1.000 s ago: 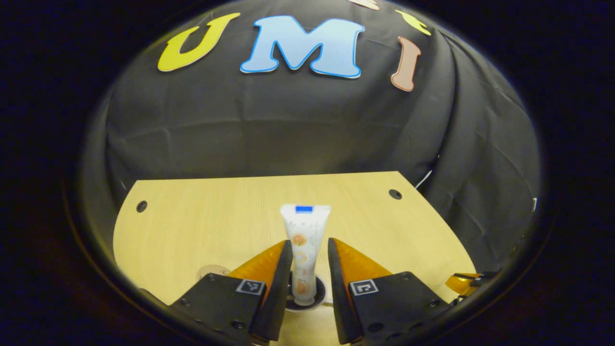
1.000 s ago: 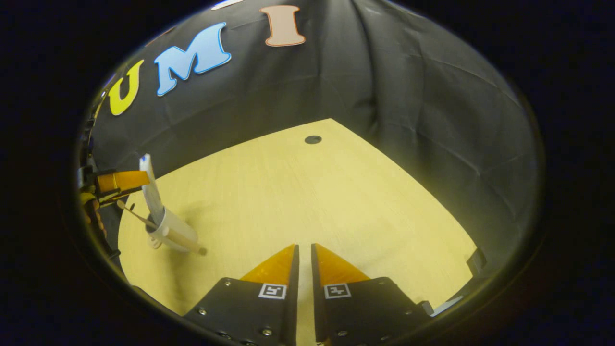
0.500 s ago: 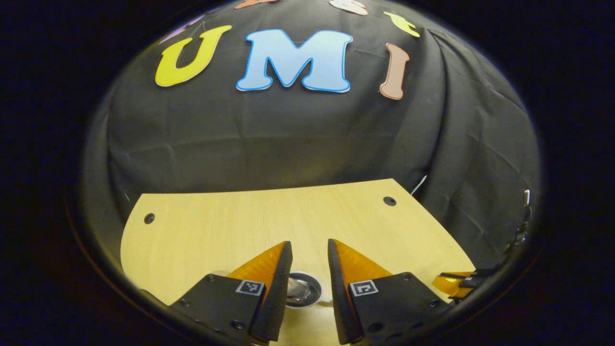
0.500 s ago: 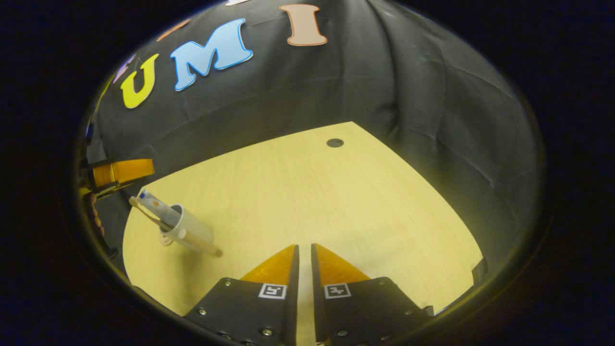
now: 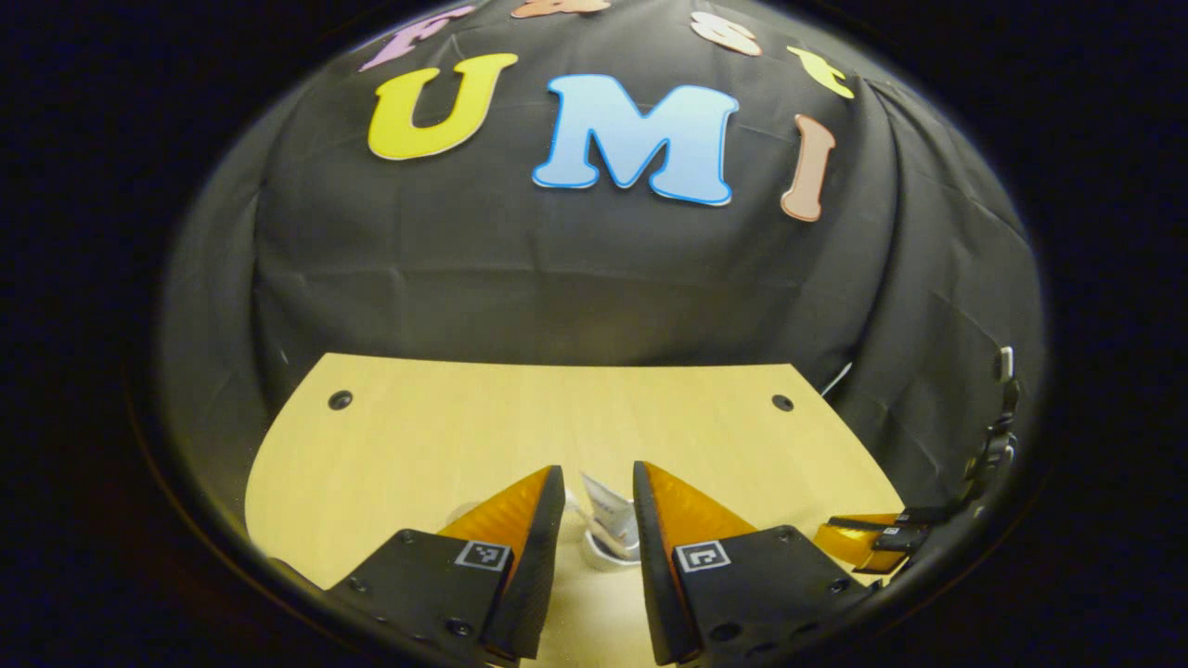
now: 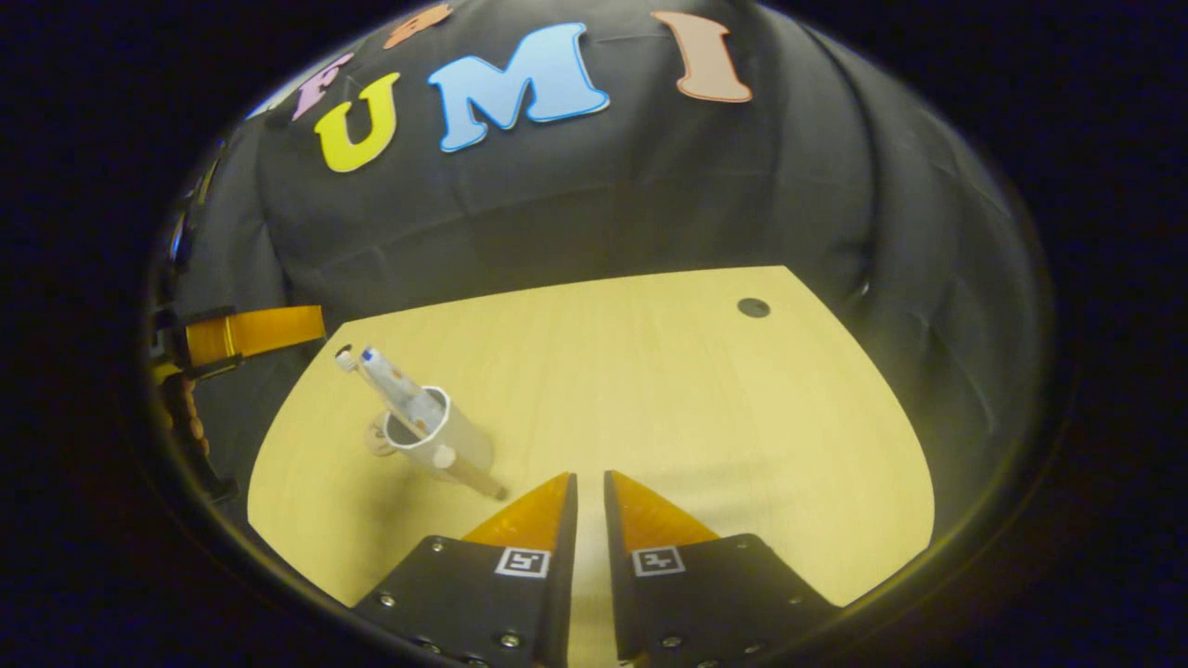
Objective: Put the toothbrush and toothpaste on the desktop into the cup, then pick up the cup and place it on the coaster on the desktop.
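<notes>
Where cup (image 5: 608, 547) half hidden, right gripper view shows toothpaste (image 6: 394, 385) inside.

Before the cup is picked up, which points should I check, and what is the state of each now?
1. Toothpaste in the cup: ok, it leans out over the rim.
2. Toothbrush in the cup: ok, its head sticks out beside the toothpaste.
3. Cup upright on the desktop: ok.
4. Left tool free for the grasp: ok, open and empty, the cup low between its fingers.
5. Right tool out of the way: ok, nearly closed, holding nothing, apart from the cup.
6. Coaster position: cannot tell; only a small pale shape shows beside the cup base.
</notes>
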